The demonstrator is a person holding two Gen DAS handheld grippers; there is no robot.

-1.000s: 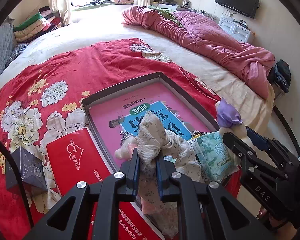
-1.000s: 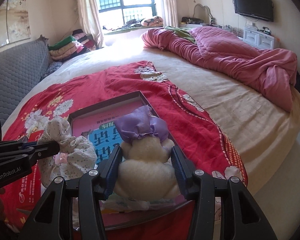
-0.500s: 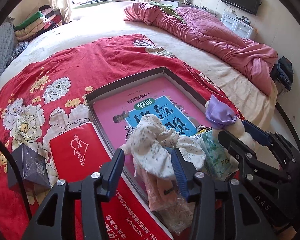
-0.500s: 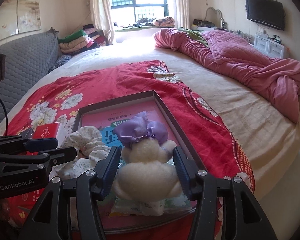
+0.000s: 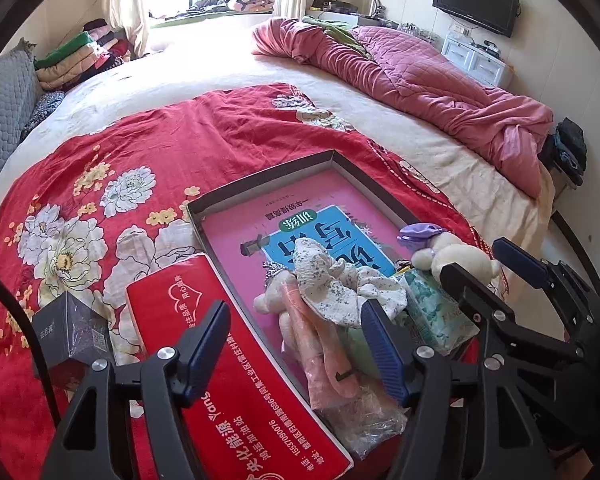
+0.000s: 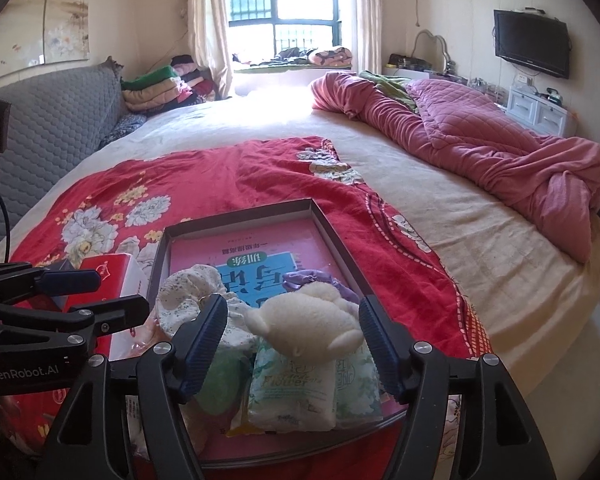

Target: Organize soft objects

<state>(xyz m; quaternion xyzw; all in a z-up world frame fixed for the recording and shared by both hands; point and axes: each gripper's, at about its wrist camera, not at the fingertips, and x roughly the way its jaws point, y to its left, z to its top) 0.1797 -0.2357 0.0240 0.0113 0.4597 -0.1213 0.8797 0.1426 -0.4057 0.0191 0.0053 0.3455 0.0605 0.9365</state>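
Note:
A dark shallow tray (image 5: 260, 178) (image 6: 236, 220) lies on the red floral blanket with a pink and blue book in it. A floral fabric scrunchie (image 5: 340, 284) (image 6: 192, 292) lies in the tray over a pink soft toy (image 5: 320, 344). A cream plush with a purple bow (image 6: 304, 316) (image 5: 448, 252) lies on green tissue packs (image 6: 296, 388). My left gripper (image 5: 300, 344) is open, just behind the scrunchie. My right gripper (image 6: 290, 340) is open, its fingers either side of the plush and apart from it.
A red tissue pack (image 5: 236, 368) lies left of the tray, with a small dark box (image 5: 72, 328) beside it. A crumpled pink quilt (image 6: 480, 136) lies on the far right of the bed. Folded clothes (image 6: 160, 88) are stacked by the grey headboard.
My left gripper opened and let go of the scrunchie, which now lies in the tray. My right gripper opened and released the plush onto the tissue packs. Both grippers drew back.

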